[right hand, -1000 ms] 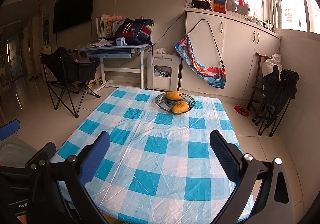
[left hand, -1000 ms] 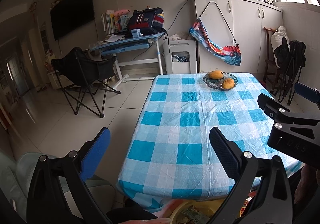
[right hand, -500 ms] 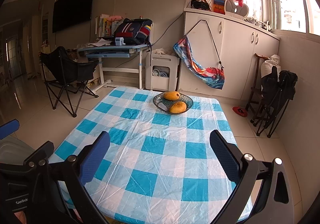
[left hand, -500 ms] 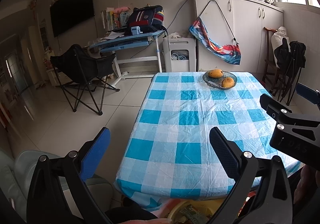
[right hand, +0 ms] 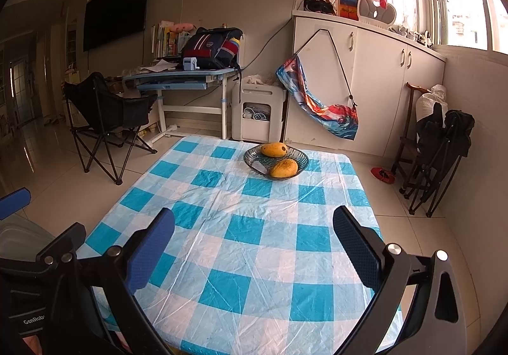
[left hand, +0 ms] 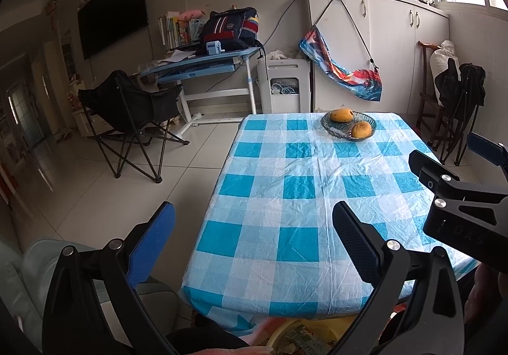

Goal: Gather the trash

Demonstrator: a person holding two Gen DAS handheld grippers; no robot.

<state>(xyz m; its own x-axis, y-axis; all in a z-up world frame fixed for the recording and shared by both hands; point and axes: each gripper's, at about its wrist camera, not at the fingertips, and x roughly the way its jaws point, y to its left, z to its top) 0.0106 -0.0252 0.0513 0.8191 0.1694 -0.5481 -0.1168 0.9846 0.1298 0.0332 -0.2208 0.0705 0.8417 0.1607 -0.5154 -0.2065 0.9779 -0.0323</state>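
Two grippers, both with jaws wide apart and empty — left gripper (left hand: 254,234), right gripper (right hand: 254,234). Below the near edge of the blue-and-white checked table (left hand: 285,196), one yellow bin with trash (left hand: 304,337). Far end — one glass bowl (right hand: 275,160) holding two yellow mangoes (right hand: 283,168).

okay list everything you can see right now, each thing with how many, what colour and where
Table: one, blue-and-white checked cloth, centre.
Bowl: one, dark glass, far end of table.
Mangoes: two, yellow-orange, in the bowl.
Yellow bin: one, holding scraps, below the table's near edge.
Folding chair: one, black, left on the floor.
Desk: one, blue and white, by the far wall.
Backpack: one, dark with stripes, on the desk.
Television: one, black, on the wall.
Cabinets: white, right, under the window.
Left gripper: black, blue pads, open.
Right gripper: black, blue pads, open.
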